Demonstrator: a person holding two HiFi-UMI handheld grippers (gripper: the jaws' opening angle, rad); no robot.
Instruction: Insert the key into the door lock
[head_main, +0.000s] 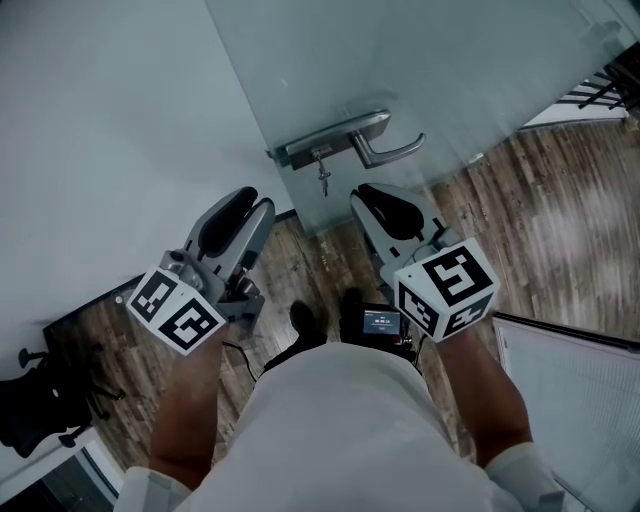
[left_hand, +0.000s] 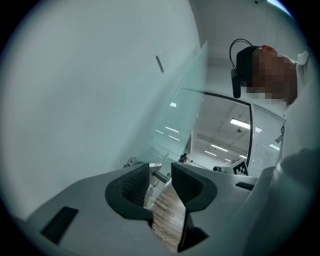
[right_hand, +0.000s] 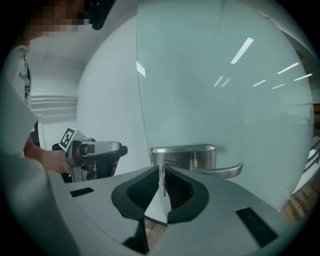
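A brushed metal lock plate (head_main: 335, 140) with a lever handle (head_main: 395, 152) is fixed to the frosted glass door (head_main: 450, 70). A small key (head_main: 322, 180) hangs down from the plate's keyhole. My right gripper (head_main: 362, 195) is just right of and short of the key, apart from it. In the right gripper view its jaws (right_hand: 163, 172) leave a narrow slit, and the key (right_hand: 162, 177) and plate (right_hand: 187, 155) show beyond it. My left gripper (head_main: 255, 203) is left of the lock, open and holding nothing (left_hand: 160, 172).
A white wall (head_main: 110, 130) meets the glass door's left edge. Wood floor (head_main: 560, 230) runs under the door. A black office chair (head_main: 35, 405) stands at lower left, and a white slatted panel (head_main: 580, 400) at lower right. A small screen device (head_main: 378, 322) hangs at the person's waist.
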